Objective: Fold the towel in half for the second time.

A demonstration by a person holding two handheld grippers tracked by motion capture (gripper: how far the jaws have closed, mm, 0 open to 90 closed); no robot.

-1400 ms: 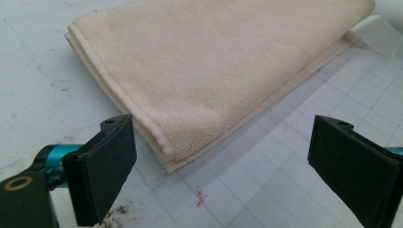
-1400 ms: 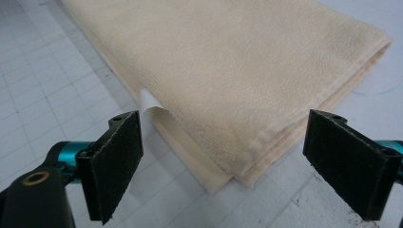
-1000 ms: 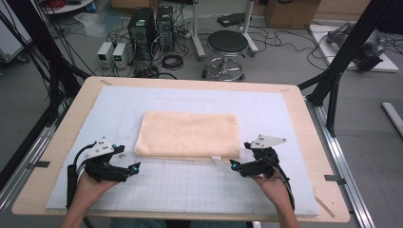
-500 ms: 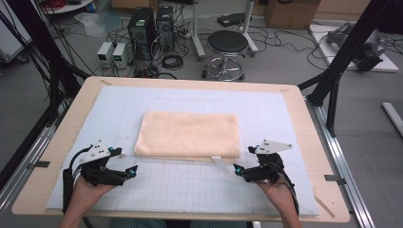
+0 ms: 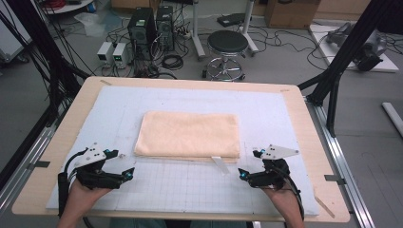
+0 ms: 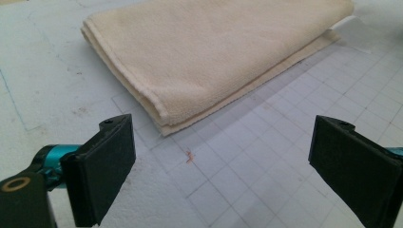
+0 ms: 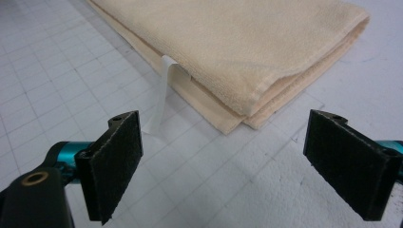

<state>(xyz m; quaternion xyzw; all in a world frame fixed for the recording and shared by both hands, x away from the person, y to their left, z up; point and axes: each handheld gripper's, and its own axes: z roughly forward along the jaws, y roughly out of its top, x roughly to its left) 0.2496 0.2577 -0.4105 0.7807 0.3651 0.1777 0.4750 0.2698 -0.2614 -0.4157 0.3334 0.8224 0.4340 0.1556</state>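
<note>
A folded beige towel [image 5: 189, 134] lies flat in the middle of the white gridded mat [image 5: 185, 190]. A white label [image 5: 219, 165] sticks out from its near edge. My left gripper [image 5: 127, 173] rests near the front left, open and holding nothing, a short way from the towel's near left corner [image 6: 164, 121]. My right gripper [image 5: 242, 175] sits at the front right, also open and holding nothing, facing the near right corner [image 7: 247, 121]. The label [image 7: 159, 102] hangs just ahead of its left jaw. Both grippers [image 6: 223, 175] [image 7: 223, 166] stand apart from the cloth.
The mat lies on a wooden table [image 5: 45, 161] with bare rims left and right. Black frame posts [image 5: 340, 71] rise at the table's sides. Beyond the far edge, a stool [image 5: 228, 47], computer cases [image 5: 152, 28] and cables stand on the floor.
Both grippers have drawn back a little toward the near table edge, away from the towel. The towel has not moved.
</note>
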